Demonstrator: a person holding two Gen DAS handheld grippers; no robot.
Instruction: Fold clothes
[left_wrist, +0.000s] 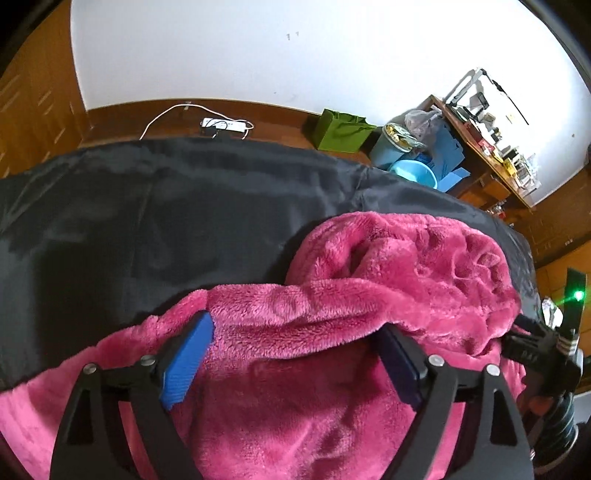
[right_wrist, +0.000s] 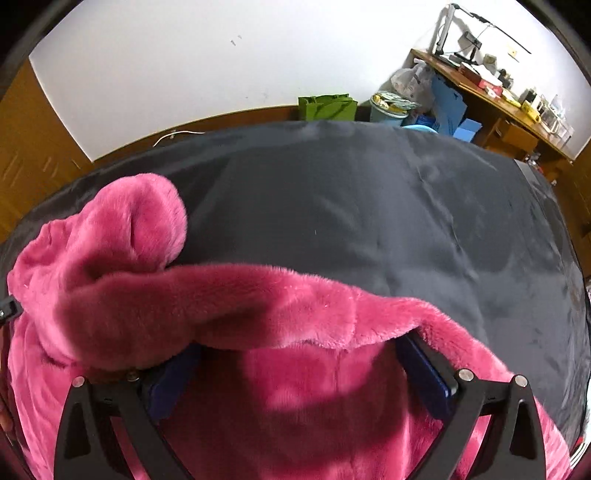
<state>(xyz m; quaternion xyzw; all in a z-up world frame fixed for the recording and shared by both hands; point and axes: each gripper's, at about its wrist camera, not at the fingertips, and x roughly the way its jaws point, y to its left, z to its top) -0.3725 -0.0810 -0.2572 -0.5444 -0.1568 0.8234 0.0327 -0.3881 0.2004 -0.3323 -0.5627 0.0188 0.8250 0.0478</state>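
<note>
Power strip (left_wrist: 223, 125) only in left view; both hand-held grippers (left_wrist: 295, 354) (right_wrist: 299, 373) wide open over pink fleece (left_wrist: 332, 332), gripping nothing.

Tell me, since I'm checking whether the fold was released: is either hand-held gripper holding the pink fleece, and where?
Neither holds it. The left hand-held gripper and right hand-held gripper stand open over the pink fleece garment, pads not pressing it.

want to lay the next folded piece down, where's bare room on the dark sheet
Bare black sheet runs wide beyond the pink fleece garment, up to the far edge by the green bag and blue bin. In the left wrist view the sheet left of the fleece is bare too. Crowded: the near edge, where both open grippers sit in the fleece.
</note>
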